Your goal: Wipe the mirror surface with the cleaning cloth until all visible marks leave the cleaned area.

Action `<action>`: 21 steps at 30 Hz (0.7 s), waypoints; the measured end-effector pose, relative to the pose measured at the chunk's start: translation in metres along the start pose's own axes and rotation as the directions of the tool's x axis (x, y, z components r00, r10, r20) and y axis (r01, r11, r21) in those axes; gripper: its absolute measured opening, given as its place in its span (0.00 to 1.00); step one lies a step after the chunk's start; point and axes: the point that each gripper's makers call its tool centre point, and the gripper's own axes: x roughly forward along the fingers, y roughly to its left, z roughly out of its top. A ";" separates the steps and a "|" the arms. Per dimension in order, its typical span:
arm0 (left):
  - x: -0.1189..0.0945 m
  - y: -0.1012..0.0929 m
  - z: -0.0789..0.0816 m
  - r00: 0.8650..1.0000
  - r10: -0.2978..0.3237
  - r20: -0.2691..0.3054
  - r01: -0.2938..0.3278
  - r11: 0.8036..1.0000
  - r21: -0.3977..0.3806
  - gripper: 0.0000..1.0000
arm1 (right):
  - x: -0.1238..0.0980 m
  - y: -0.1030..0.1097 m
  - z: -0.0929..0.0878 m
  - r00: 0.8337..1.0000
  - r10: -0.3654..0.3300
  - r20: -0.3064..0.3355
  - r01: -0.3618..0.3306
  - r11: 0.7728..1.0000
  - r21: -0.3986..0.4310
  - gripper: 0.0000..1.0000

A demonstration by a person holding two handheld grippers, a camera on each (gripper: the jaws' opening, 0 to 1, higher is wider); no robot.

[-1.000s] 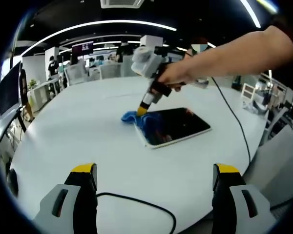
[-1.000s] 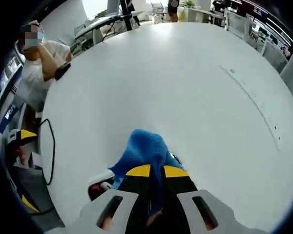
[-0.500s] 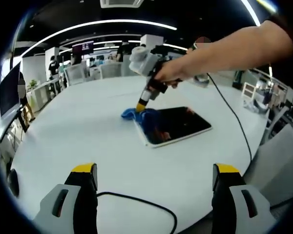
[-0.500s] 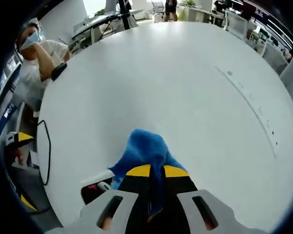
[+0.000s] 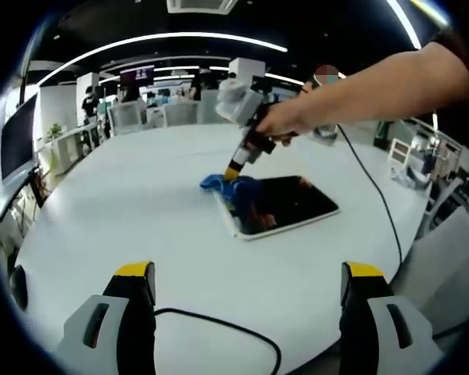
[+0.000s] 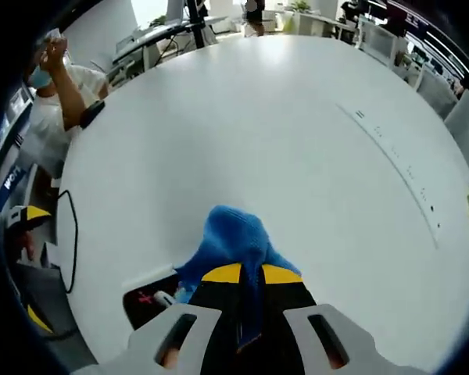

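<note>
A dark rectangular mirror (image 5: pixel 281 205) with a white edge lies flat on the round white table (image 5: pixel 141 203). A blue cleaning cloth (image 5: pixel 233 189) rests on the mirror's far left corner, partly hanging onto the table. My right gripper (image 5: pixel 234 172) is shut on the cloth, held from above by a hand. In the right gripper view the cloth (image 6: pixel 233 238) bulges ahead of my shut right gripper (image 6: pixel 251 274), with a corner of the mirror (image 6: pixel 144 298) at lower left. My left gripper (image 5: pixel 250 273) stands open near the table's front edge, well short of the mirror.
A black cable (image 5: pixel 219 328) runs across the table between my left jaws, and another cable (image 5: pixel 375 195) trails right of the mirror. A seated person (image 6: pixel 51 94) is at the table's edge. Office desks and chairs (image 5: pixel 141 113) stand beyond the table.
The right gripper has slid the cloth a little further onto the mirror's corner. The left gripper has stayed in place.
</note>
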 end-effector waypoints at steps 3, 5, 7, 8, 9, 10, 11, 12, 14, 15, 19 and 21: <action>0.000 -0.001 0.000 1.000 -0.004 -0.002 0.004 1.000 0.004 0.99 | -0.002 -0.005 -0.006 1.000 -0.008 -0.003 0.008 1.000 0.005 0.03; 0.000 -0.001 0.000 1.000 -0.005 -0.002 0.005 1.000 0.006 0.99 | -0.006 -0.008 -0.013 1.000 -0.013 -0.003 0.013 1.000 0.011 0.03; 0.000 -0.001 0.000 1.000 -0.005 -0.003 0.005 1.000 0.007 0.99 | -0.008 -0.010 -0.016 1.000 -0.016 -0.002 0.016 1.000 0.020 0.03; 0.001 -0.001 -0.001 1.000 -0.005 -0.004 0.005 1.000 0.008 0.99 | -0.008 -0.011 -0.018 1.000 -0.017 -0.001 0.017 1.000 0.024 0.03; 0.001 -0.001 -0.001 1.000 -0.004 -0.005 0.004 1.000 0.009 0.99 | -0.011 -0.010 -0.021 1.000 -0.019 0.001 0.019 0.999 0.028 0.03; 0.001 -0.001 -0.001 1.000 -0.003 -0.003 0.003 1.000 0.009 0.99 | -0.015 -0.009 -0.025 1.000 -0.021 0.001 0.021 0.999 0.032 0.03; 0.001 0.000 -0.001 1.000 -0.002 -0.005 0.002 1.000 0.008 0.99 | -0.016 -0.008 -0.025 1.000 -0.022 0.001 0.022 0.999 0.033 0.03; 0.001 0.000 -0.001 1.000 -0.003 -0.005 0.003 1.000 0.008 0.99 | -0.016 -0.008 -0.026 1.000 -0.027 -0.002 0.027 0.999 0.032 0.03; 0.001 -0.001 -0.001 1.000 -0.004 -0.004 0.004 1.000 0.009 0.99 | -0.014 -0.011 -0.025 1.000 -0.030 -0.005 0.030 0.999 0.030 0.03; 0.001 -0.001 -0.001 1.000 -0.005 -0.004 0.005 1.000 0.009 0.99 | -0.013 -0.013 -0.024 1.000 -0.031 -0.007 0.031 0.999 0.029 0.03; 0.001 -0.002 -0.001 1.000 -0.006 -0.004 0.006 1.000 0.010 0.99 | -0.014 -0.017 -0.028 0.999 -0.033 -0.010 0.034 0.999 0.035 0.03; 0.001 -0.002 -0.001 1.000 -0.006 -0.003 0.006 1.000 0.011 0.99 | -0.016 -0.018 -0.030 0.999 -0.036 -0.014 0.036 0.999 0.036 0.03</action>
